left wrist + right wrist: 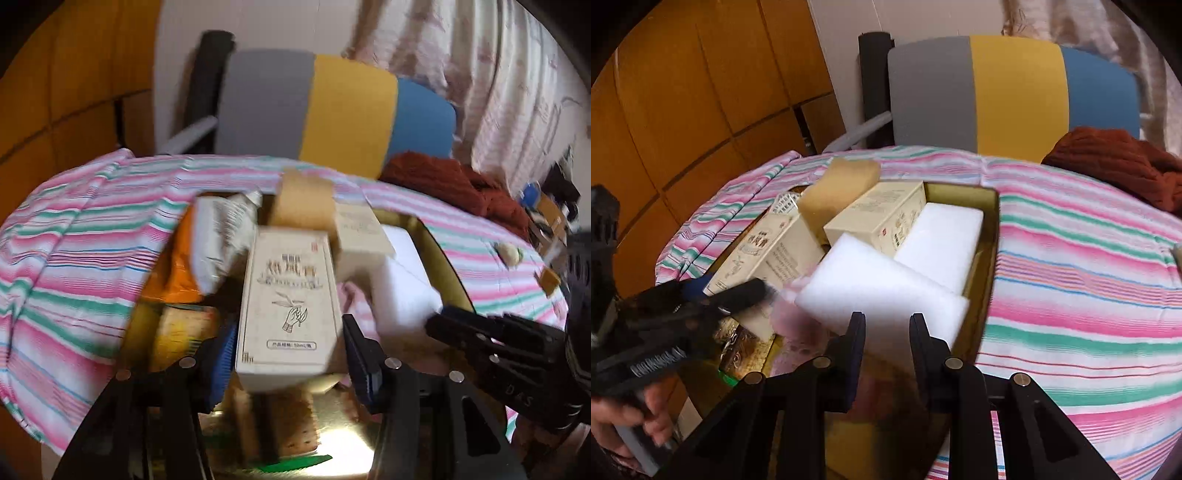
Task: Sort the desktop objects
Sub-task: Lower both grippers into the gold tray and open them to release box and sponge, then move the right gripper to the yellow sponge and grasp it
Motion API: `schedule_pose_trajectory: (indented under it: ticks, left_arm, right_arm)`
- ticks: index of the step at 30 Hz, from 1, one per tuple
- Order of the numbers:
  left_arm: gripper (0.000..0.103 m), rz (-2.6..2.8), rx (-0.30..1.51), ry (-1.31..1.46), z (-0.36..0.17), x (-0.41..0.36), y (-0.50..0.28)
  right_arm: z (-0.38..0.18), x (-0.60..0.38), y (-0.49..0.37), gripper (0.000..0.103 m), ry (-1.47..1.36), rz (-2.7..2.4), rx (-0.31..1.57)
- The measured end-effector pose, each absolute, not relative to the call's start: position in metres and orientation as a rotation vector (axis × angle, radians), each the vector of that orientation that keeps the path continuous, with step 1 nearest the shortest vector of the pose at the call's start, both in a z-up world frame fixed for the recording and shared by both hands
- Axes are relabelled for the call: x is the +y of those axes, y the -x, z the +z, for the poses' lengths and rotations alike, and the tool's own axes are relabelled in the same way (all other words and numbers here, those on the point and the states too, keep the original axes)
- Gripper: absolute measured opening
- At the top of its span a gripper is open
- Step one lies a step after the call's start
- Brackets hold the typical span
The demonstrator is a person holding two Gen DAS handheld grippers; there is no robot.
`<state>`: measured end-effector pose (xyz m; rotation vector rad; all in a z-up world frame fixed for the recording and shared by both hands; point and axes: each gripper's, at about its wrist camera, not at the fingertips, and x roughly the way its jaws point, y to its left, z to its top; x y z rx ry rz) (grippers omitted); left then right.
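My left gripper (288, 350) clamps the beige carton (290, 306) between its fingers above the gold tin (991, 236). My right gripper (887, 325) pinches a white foam block (882, 291) just ahead, over the tin.

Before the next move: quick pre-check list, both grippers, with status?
1. Left gripper around the cream box: ok, though firm contact cannot be told.
2. Right gripper on the white foam block: ok, fingers flank its near edge.
3. Gold tray has free space: not ok, crowded.
4. Grippers apart from each other: ok, but close.
5. Image sharp enough to judge grip: not ok, blurred.
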<state>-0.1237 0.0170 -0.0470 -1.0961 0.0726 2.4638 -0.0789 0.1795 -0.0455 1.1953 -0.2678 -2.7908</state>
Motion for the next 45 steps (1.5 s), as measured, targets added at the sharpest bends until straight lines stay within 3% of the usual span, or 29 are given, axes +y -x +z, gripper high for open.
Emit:
schedule_pose_trajectory:
  ticks: [14, 19, 29, 36, 45]
  left_arm:
    - [0.056, 2.415, -0.070, 1.045, -0.030, -0.006, 0.109]
    - [0.043, 2.382, -0.131, 1.060, -0.037, 0.001, 0.123]
    - [0.043, 2.658, 0.192, 0.905, -0.017, 0.035, 0.096]
    - [0.046, 2.522, 0.056, 0.853, -0.008, 0.051, 0.064]
    - [0.046, 2.315, 0.234, 0.870, -0.030, 0.139, 0.042]
  right_arm:
    - [-0.032, 0.188, 0.030, 0.027, -1.028, -2.747, -0.400]
    - [-0.026, 0.189, 0.025, 0.027, -0.994, -2.760, -0.395]
    - [-0.028, 0.207, 0.014, 0.027, -0.987, -2.782, -0.432]
    - [-0.036, 0.247, 0.000, 0.027, -1.006, -2.850, -0.498]
    - [-0.054, 0.347, -0.026, 0.027, -1.054, -3.018, -0.722]
